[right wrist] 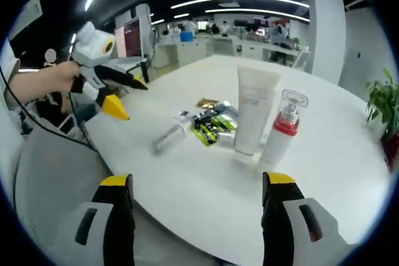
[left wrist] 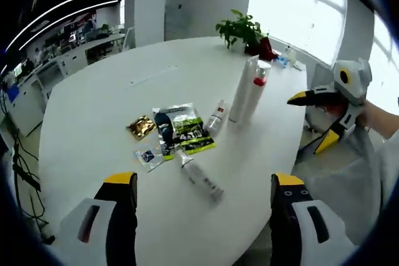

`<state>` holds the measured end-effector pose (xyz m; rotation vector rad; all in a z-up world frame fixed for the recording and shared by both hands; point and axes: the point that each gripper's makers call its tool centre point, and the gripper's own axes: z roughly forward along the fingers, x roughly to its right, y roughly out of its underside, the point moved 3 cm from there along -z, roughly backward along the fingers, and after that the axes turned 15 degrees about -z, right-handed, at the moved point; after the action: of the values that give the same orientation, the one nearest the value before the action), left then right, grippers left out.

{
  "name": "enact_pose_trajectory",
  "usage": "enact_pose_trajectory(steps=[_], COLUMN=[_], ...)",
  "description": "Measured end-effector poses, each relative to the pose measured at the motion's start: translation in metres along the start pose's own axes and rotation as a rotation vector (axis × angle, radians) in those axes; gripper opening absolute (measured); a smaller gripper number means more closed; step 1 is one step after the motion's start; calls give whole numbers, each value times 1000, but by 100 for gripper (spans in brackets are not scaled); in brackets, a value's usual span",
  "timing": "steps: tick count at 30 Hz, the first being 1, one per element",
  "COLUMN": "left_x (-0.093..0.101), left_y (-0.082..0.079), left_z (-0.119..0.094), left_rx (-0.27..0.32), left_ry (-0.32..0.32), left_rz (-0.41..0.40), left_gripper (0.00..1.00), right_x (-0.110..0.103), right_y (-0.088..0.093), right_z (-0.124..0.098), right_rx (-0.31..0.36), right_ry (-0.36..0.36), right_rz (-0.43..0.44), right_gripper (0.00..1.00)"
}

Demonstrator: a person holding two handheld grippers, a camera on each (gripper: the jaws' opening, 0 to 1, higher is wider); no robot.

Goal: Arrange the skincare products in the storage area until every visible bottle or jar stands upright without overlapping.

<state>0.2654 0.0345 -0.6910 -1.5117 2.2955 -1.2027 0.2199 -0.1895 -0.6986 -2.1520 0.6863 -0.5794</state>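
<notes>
A grey tube (left wrist: pixel 201 177) lies flat near the desk (left wrist: pixel 93 104) edge, long axis slanting away from the left gripper (left wrist: pixel 202 216), which is nearer. Both it and the right gripper (right wrist: pixel 198 216) hold their jaws wide apart, empty

table (left wrist: pixel 112 91): smooth matt white | sachet (left wrist: pixel 141 127): glossy gold foil (crinkled)

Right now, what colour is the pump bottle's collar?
Red, under a clear cap, on the pump bottle; clearest in the right gripper view.

white table (left wrist: pixel 93 110), green-black sachet (left wrist: pixel 184 130), gold sachet (left wrist: pixel 141 127), red-collared bottle (right wrist: pixel 282 132)
</notes>
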Motion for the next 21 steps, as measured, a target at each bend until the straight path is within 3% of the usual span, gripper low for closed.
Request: enact_pose_trajectory(steps=[21], left_x=[4], left_y=[40], left_z=[-24], left_rx=[17], left_ry=[-50], left_rz=[-79], left_gripper=[83], right_x=[0], right_y=[1], right_z=[2], right_rx=[-16], right_ry=[-11], right_rz=[-22], right_gripper=[84])
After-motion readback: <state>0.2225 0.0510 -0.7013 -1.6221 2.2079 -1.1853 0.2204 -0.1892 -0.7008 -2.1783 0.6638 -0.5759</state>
